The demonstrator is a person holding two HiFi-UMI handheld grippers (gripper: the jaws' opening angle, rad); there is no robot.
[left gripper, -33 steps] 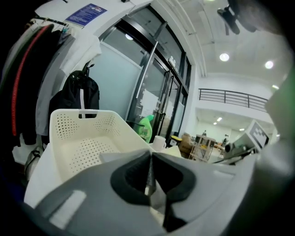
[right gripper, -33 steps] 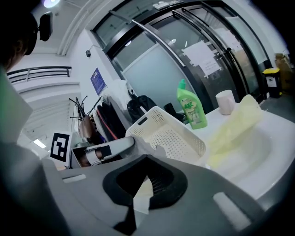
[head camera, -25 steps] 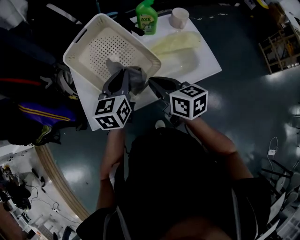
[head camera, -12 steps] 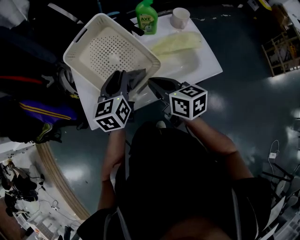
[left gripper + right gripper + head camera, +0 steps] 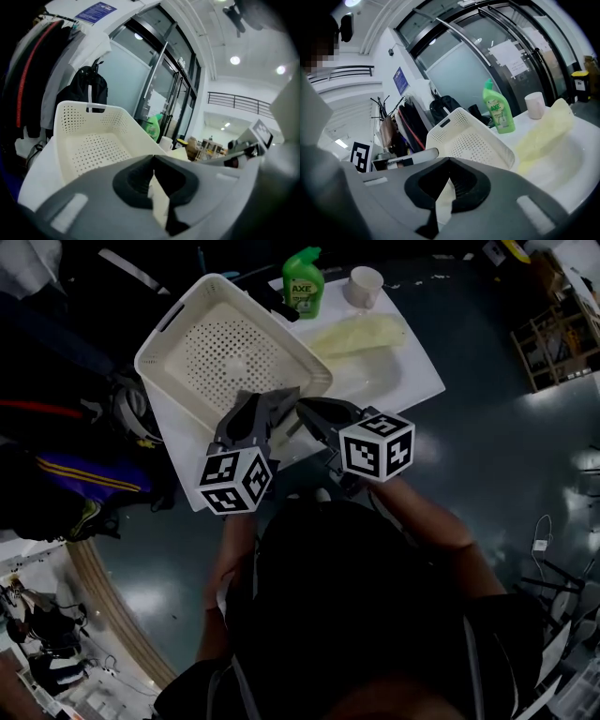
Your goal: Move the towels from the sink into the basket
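Note:
A pale yellow towel (image 5: 361,334) lies along the far side of the white sink (image 5: 417,381), and shows again at the right of the right gripper view (image 5: 543,131). The white perforated basket (image 5: 150,357) stands left of the sink; in the left gripper view (image 5: 65,122) its floor looks bare. My left gripper (image 5: 281,401) hangs at the basket's near rim. Its jaws have just been closing and now meet (image 5: 153,161) with nothing between them. My right gripper (image 5: 305,409) sits right beside it at the sink's near edge, shut and empty (image 5: 449,161).
A green detergent bottle (image 5: 303,282) and a white cup (image 5: 364,285) stand at the sink's far edge. Dark bags and clothes hang left of the basket (image 5: 89,89). Dark floor surrounds the table.
A second ago the left gripper held a pale cloth over the basket's near rim. Half a second ago its jaws stood open without it. Now they are shut. The right gripper has barely moved.

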